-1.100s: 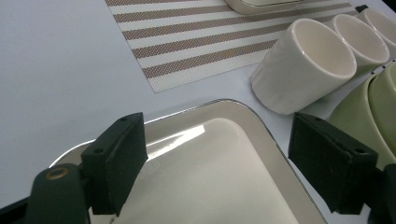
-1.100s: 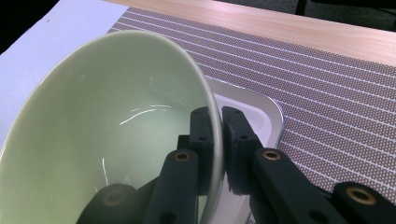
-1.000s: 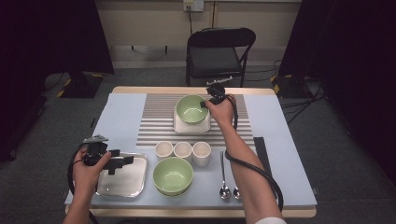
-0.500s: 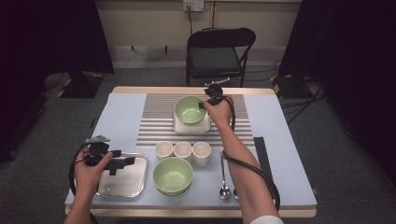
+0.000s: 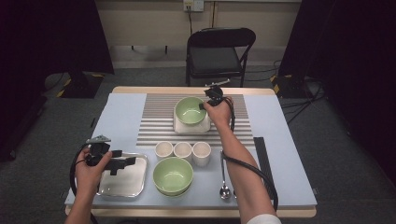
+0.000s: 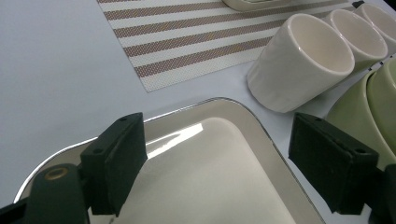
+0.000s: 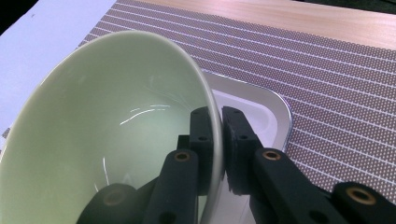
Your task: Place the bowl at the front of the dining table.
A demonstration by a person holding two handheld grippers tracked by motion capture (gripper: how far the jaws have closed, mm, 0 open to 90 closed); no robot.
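Note:
A green bowl (image 5: 190,110) stands over a small white square tray (image 5: 180,126) on the striped mat at the back. My right gripper (image 5: 205,105) is shut on the bowl's right rim; in the right gripper view the two pads (image 7: 205,128) pinch the rim of the green bowl (image 7: 102,130), one inside and one outside, and the bowl leans above the tray (image 7: 261,107). My left gripper (image 5: 125,163) hangs open over a shiny metal tray (image 5: 122,183) at the front left, its jaws wide apart above the tray's floor (image 6: 205,177) with nothing between them.
Three white cups (image 5: 182,150) stand in a row before the mat, with a second green bowl (image 5: 173,176) in front of them. A spoon (image 5: 224,186) lies right of that bowl, and a dark strip (image 5: 263,158) lies at the right. A folding chair (image 5: 217,51) stands behind the table.
The right gripper has shifted slightly with the bowl's rim in its jaws, and the bowl has tilted a little over the white tray. The left gripper has stayed over the metal tray.

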